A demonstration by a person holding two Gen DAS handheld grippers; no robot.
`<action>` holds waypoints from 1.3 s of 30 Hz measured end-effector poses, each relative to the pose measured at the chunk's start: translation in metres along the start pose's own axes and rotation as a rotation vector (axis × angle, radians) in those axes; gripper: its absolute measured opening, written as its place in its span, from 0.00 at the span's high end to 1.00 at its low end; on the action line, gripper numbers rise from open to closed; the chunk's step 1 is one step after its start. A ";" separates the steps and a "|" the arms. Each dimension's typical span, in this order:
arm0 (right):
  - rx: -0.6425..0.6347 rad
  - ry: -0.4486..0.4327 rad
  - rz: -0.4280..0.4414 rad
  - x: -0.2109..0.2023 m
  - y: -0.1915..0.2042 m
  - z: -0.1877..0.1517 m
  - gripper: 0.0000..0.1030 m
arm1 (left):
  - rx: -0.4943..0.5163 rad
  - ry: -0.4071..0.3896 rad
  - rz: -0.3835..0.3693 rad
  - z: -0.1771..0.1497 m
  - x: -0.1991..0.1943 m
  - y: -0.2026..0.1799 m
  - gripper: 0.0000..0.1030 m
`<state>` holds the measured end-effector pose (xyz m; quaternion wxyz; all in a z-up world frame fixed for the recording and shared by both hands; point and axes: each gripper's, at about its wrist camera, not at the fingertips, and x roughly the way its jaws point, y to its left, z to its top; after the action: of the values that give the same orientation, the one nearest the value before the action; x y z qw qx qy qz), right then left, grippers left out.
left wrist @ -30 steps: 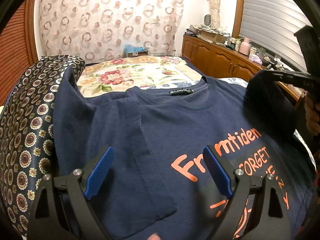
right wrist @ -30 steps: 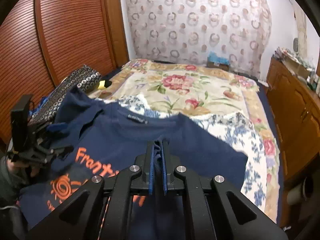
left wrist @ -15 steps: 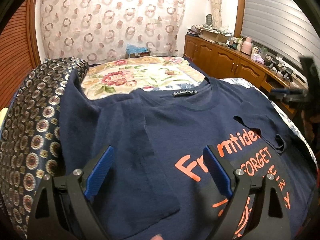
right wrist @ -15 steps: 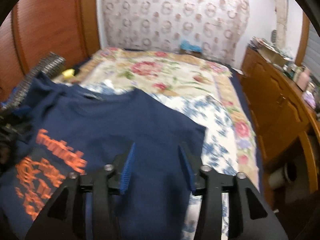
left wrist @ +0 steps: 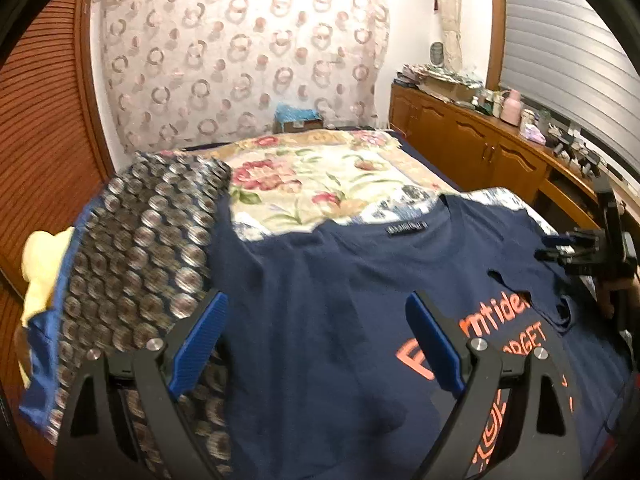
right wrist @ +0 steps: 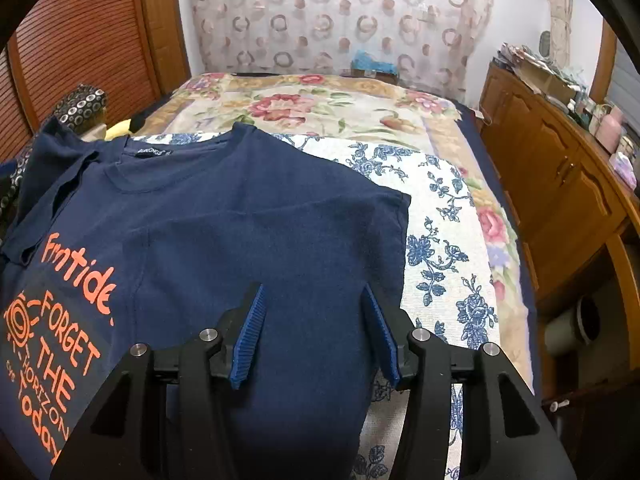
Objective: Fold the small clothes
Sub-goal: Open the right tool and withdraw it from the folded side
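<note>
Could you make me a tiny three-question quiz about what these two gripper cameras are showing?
1. True or false: the right gripper is clamped on the navy T-shirt.
2. What colour is the T-shirt's lettering? A white, B orange, C green.
3. Fill in: the left gripper's jaws stand ____.

Key: 1 false, its jaws are apart and have just been opening, with nothing pinched; 2 B; 3 open.

The left claw (left wrist: pixel 316 344) points forward and downward, its blue pads (left wrist: pixel 198 344) set wide apart with nothing gripped between them. The right claw (right wrist: pixel 314 336) tilts down more steeply; its jaws have just been opening and now stand partly apart, pads (right wrist: pixel 248 336) pressing on nothing.
</note>
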<state>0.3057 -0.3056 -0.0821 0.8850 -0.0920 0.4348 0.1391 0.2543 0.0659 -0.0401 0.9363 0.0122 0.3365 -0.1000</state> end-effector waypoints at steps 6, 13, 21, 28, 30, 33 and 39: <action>0.000 0.000 0.000 -0.001 -0.001 0.001 0.50 | -0.021 0.001 0.013 0.025 -0.001 0.027 0.16; 0.000 0.000 -0.001 -0.001 -0.001 0.000 0.50 | 0.002 0.083 0.021 0.045 0.026 0.044 0.44; 0.000 0.000 0.000 0.000 -0.001 0.000 0.50 | 0.055 0.175 0.054 0.050 0.057 0.040 0.52; 0.000 0.000 -0.001 0.000 -0.001 0.000 0.50 | 0.095 0.199 0.080 0.049 0.066 0.038 0.92; 0.001 0.000 0.000 0.000 -0.001 0.000 0.50 | 0.082 0.185 0.079 0.050 0.064 0.042 0.96; 0.027 -0.002 0.035 -0.003 -0.006 0.002 0.49 | 0.054 0.144 0.074 0.051 0.052 0.047 0.97; 0.108 -0.017 0.013 -0.008 -0.039 0.019 0.49 | 0.022 0.067 0.068 0.058 0.025 0.056 0.98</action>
<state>0.3279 -0.3379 -0.0629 0.8914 -0.0401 0.4346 0.1219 0.3201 0.1114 -0.0135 0.9272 0.0372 0.3658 -0.0714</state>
